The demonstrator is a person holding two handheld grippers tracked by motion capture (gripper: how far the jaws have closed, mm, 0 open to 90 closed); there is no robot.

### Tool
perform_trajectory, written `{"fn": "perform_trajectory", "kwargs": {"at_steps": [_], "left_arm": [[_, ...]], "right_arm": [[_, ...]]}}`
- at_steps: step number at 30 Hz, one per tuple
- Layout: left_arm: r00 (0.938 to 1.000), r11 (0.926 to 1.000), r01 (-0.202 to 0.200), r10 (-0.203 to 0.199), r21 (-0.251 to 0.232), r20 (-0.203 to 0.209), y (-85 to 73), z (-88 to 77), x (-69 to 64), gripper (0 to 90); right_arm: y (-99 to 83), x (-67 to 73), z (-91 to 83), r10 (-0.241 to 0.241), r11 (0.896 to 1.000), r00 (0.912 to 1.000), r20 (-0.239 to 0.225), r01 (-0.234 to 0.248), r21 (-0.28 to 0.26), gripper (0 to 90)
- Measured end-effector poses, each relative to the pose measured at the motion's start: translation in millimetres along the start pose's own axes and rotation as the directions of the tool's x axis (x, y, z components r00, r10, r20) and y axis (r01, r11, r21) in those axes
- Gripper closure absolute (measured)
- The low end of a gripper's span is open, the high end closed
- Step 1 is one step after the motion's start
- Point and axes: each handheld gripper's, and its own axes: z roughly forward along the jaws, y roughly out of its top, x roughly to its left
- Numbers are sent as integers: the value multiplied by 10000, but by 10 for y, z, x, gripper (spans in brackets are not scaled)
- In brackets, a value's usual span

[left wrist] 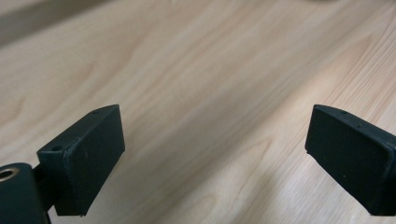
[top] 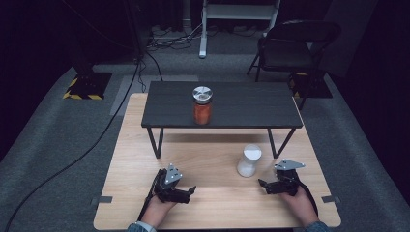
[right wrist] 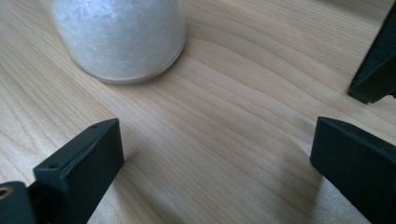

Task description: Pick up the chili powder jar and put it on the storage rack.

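pale wood tabletop point(top: 212, 203) carries it all, with the dark raised shelf point(top: 241, 104) at its far side and an orange-filled jar point(top: 202, 106) on that. the white jar of crystals point(top: 249, 161) stands in front of the shelf, near its right leg. my right gripper point(top: 265, 184), jaws wide and empty, sits just right of that jar; i should swing toward it and straddle the middle before squeezing. my left gripper point(top: 189, 191) rests wide and empty, well to the jar's left.
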Motion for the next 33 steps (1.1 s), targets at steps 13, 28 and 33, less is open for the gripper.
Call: {"fn": "perform_trajectory", "kwargs": {"at_steps": [13, 28, 33], "left_arm": [[9994, 9961, -348, 344, 813, 58, 103, 133, -84, 8], [9997, 9969, -76, 95, 786, -230, 100, 133, -75, 7], [9997, 9969, -80, 99, 789, -235, 100, 133, -75, 7]], "right_arm": [[-3, 6, -2, 9, 10000, 10000, -4, -9, -5, 24], [-5, 9, -3, 7, 10000, 10000, -7, -7, -7, 24], [-5, 9, -3, 10, 10000, 10000, -8, -10, -6, 23]]}}
